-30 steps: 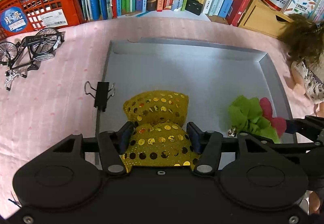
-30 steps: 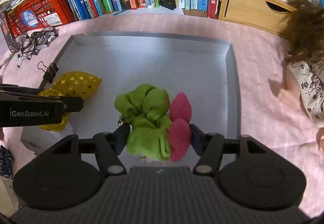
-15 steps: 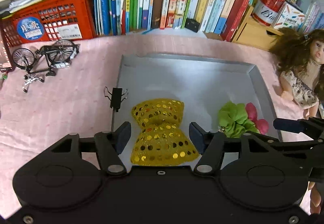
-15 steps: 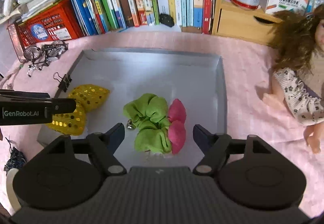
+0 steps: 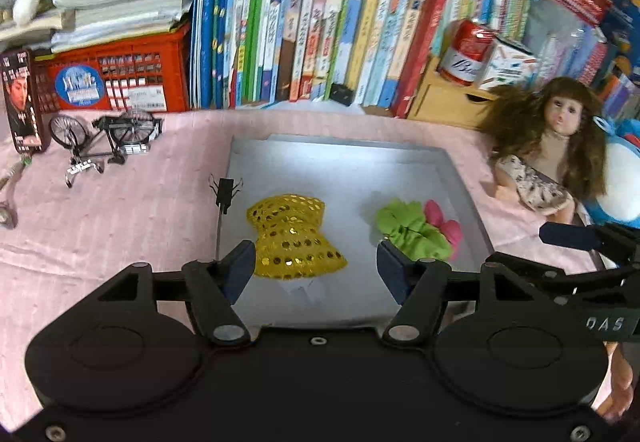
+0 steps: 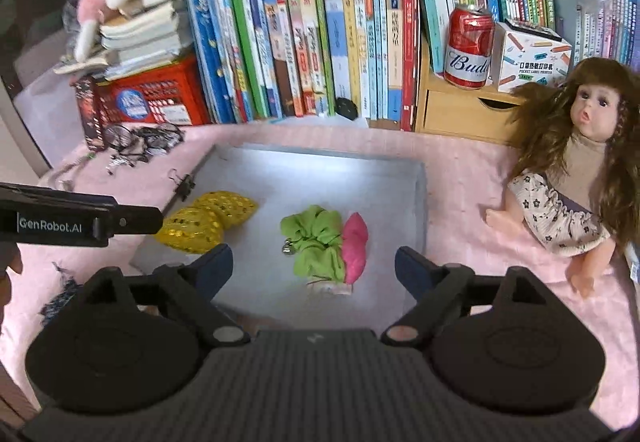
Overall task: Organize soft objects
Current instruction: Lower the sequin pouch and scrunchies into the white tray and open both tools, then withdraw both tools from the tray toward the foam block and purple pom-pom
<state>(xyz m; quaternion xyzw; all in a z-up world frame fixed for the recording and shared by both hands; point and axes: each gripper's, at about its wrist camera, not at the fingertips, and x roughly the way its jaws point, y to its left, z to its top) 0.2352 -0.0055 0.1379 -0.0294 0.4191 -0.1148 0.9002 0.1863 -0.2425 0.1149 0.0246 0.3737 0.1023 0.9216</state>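
Both soft toys released in the grey tray

Grey tray (image 5: 344,158) holds the gold sequin bow (image 5: 294,238) at 9 o'clock and green-pink scrunchie (image 6: 324,242) at 3; left gripper (image 5: 316,270) and right gripper (image 6: 310,268) fingers have just been opening, nothing between (lift straight clear, avoid snagging fabric).

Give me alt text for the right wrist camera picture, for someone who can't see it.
The open right gripper hangs above a grey tray on a pink cloth, where a green and pink scrunchie and a gold sequin bow lie. A doll sits to the right; books line the back.
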